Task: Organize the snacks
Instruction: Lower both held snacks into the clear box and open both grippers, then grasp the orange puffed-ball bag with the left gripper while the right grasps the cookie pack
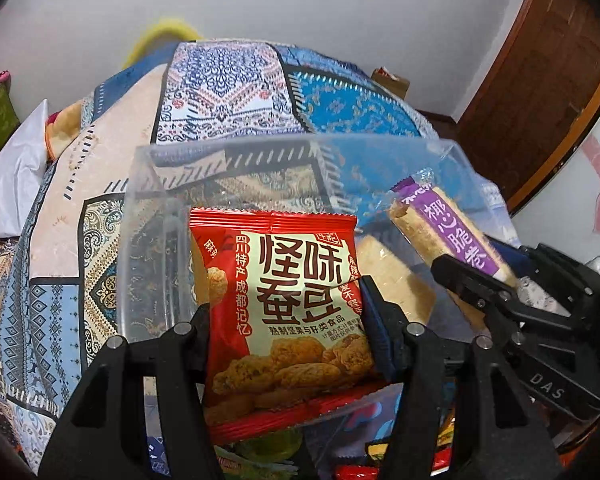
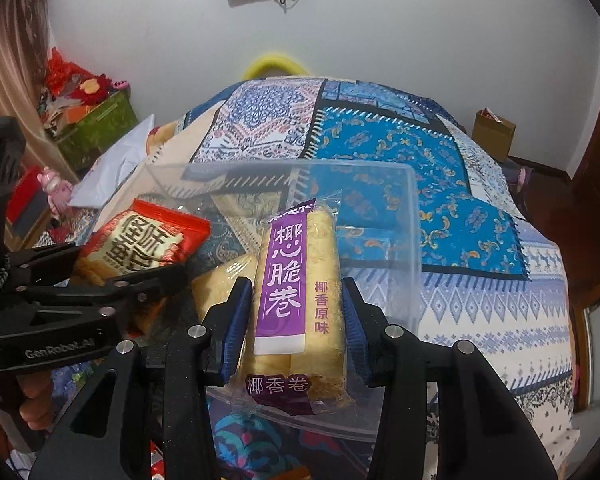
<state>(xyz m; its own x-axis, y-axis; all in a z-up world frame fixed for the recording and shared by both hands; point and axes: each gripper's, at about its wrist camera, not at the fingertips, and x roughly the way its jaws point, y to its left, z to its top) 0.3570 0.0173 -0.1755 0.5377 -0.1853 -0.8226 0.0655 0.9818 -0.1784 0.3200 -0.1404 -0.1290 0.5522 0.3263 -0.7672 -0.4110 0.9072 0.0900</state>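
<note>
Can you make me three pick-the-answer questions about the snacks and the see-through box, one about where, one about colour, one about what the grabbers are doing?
1. Where does the clear plastic box stand?
A. on a patterned cloth
B. on a bare wooden floor
C. on a shelf

2. What colour is the label band on the coconut roll pack?
A. green
B. purple
C. orange

3. What is the left gripper doing?
A. hanging with nothing in it
B. gripping the rim of the box
C. pinching the red bean snack packet

Answers: 1 A, the blue and cream patterned cloth spreads under and around the box. 2 B, a purple band with white letters runs down the pack in the right gripper. 3 C, the fingers press on both sides of the red packet, above the box.
</note>
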